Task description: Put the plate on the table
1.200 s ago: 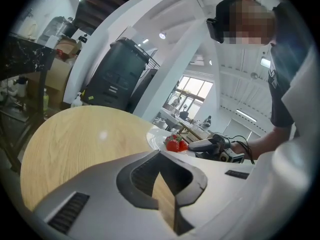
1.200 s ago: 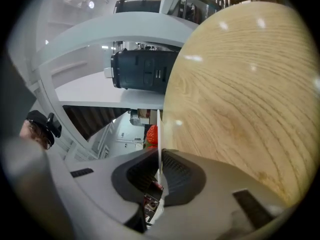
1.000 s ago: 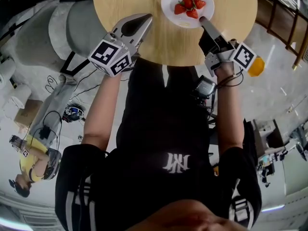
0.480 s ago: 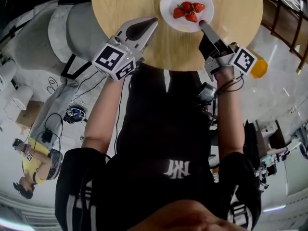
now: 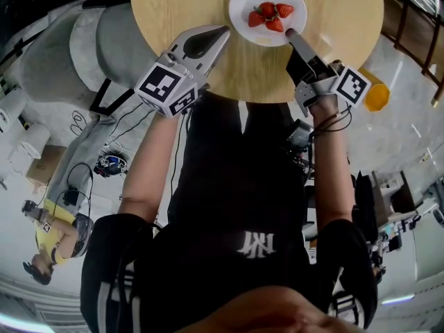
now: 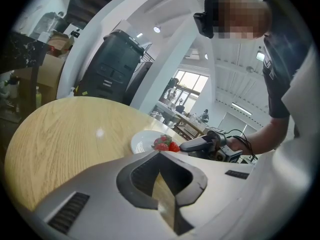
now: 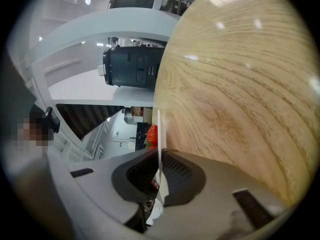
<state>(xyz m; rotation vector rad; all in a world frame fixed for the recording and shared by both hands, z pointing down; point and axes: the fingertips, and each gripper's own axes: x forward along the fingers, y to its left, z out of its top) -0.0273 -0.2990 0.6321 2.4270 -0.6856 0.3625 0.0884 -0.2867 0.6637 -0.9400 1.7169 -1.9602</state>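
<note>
Both arms stretched forward, a gripper in each hand

The left gripper [image 5: 222, 30] tilts gently downward at the end of the left forearm [image 5: 147, 159], its jaws together with nothing between them. The right gripper [image 5: 291, 32], on the straight right forearm [image 5: 331, 165], has its jaws pinched on the rim of the plate [image 5: 243, 2].

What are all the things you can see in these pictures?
table: one, round, light wood, in front of the person
plate: one, white, over the table
strawberries: about four, red, on the plate
machine: one, dark, behind the table
box: one, brown, on the floor, left
left gripper: one, grey, shut and empty, over the table's near edge
right gripper: one, grey, shut on the plate's rim
</note>
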